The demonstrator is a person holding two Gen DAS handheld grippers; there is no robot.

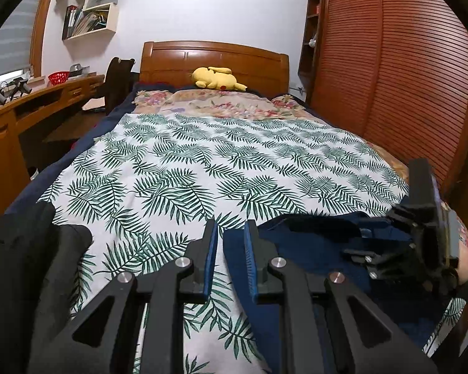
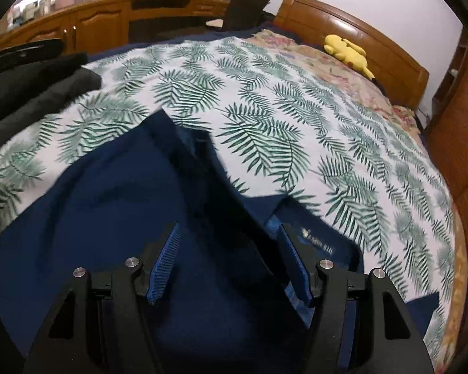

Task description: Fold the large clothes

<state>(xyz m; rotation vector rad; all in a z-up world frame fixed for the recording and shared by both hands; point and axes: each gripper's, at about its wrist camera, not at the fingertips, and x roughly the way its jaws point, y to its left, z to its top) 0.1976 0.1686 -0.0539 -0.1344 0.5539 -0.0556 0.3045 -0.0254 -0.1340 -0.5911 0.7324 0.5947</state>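
We see the navy garment [image 2: 115, 205] spread on the leaf-print sheet [image 1: 202, 162]. Left gripper [image 1: 231, 227] is narrowly parted, holding nothing; right gripper [image 2: 227, 233] gapes wide above the navy cloth, gripping nothing.

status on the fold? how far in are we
Early. Done: the navy blue garment is laid on the fern-print sheet, one flap already turned over. In hand: nothing gripped; the left gripper is slightly open at the garment's edge, the right gripper open above the cloth. Left: the actual folds, plus the black garment lying unfolded beside it.
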